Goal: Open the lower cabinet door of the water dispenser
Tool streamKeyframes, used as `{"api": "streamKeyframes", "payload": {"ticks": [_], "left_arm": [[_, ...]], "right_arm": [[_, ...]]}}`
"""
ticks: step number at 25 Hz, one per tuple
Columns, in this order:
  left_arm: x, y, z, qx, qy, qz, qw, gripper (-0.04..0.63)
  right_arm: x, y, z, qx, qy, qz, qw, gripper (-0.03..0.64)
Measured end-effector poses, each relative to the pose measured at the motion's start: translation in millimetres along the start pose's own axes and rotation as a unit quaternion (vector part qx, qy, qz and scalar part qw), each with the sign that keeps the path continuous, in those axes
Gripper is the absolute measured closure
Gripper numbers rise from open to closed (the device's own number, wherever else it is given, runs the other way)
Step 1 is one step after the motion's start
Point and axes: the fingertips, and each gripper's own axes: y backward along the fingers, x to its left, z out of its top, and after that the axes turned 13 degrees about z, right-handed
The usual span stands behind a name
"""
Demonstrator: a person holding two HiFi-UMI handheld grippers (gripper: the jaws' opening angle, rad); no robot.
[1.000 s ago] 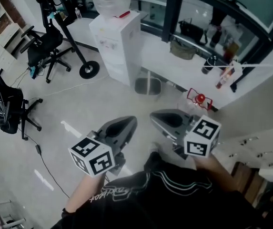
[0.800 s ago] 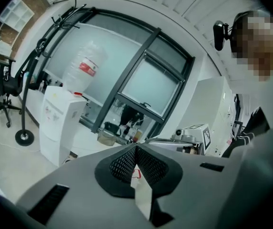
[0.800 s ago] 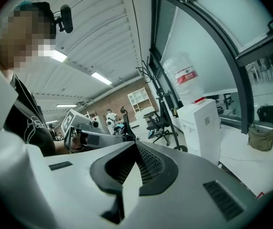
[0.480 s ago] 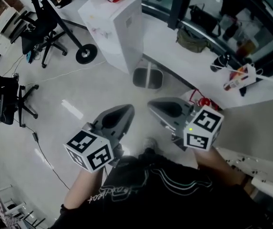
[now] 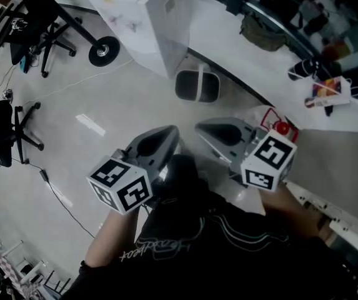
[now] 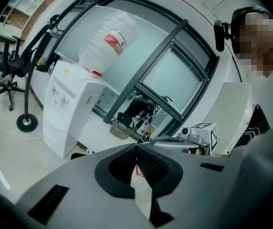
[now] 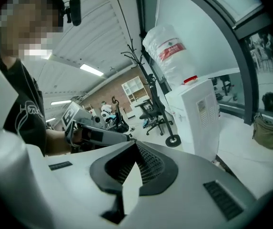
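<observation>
The white water dispenser [image 5: 142,19] stands on the floor at the top of the head view, some way ahead of both grippers. In the left gripper view the dispenser [image 6: 64,109] carries an upturned bottle [image 6: 108,41], and its lower cabinet door [image 6: 52,133] is closed. The right gripper view shows the dispenser [image 7: 199,117] from its vented side. My left gripper [image 5: 164,136] is shut and holds nothing. Beside it, my right gripper [image 5: 206,129] is also shut and empty. In their own views the left gripper [image 6: 136,148] and the right gripper [image 7: 135,145] each show pads meeting.
A grey waste bin [image 5: 197,86] sits on the floor right of the dispenser, between it and me. A coat stand's wheeled base [image 5: 104,50] and office chairs [image 5: 4,127] are at the left. A red object [image 5: 280,127] lies near a white ledge [image 5: 241,49] at right.
The dispenser has slid up the head view and grown nearer; its bottle has left the frame's top. Both grippers stay side by side, shut, now lower towards the floor.
</observation>
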Motion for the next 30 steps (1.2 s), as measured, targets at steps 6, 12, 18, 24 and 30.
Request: {"api": "streamKeyframes", "payload": {"ticks": [6, 12, 18, 24, 30], "left_arm": [[59, -52, 24, 0.029, -0.011, -0.031, 0.9991, 0.595], [115, -102, 23, 0.034, -0.02, -0.037, 0.9985, 0.595], [174, -152, 1, 0.051, 0.006, 0.007, 0.9986, 0.595], [217, -214, -18, 0.052, 0.011, 0.036, 0.998, 0.594], [245, -260, -51, 0.049, -0.003, 0.067, 0.9965, 0.594]], "right_arm": [[-69, -40, 11, 0.022, 0.008, -0.028, 0.999, 0.604], [-138, -78, 0, 0.007, -0.012, -0.052, 0.999, 0.604], [-207, -95, -30, -0.019, -0.048, -0.067, 0.996, 0.604], [-279, -110, -65, -0.011, -0.034, -0.064, 0.997, 0.604], [-324, -107, -103, -0.001, -0.025, -0.071, 0.997, 0.604]]}}
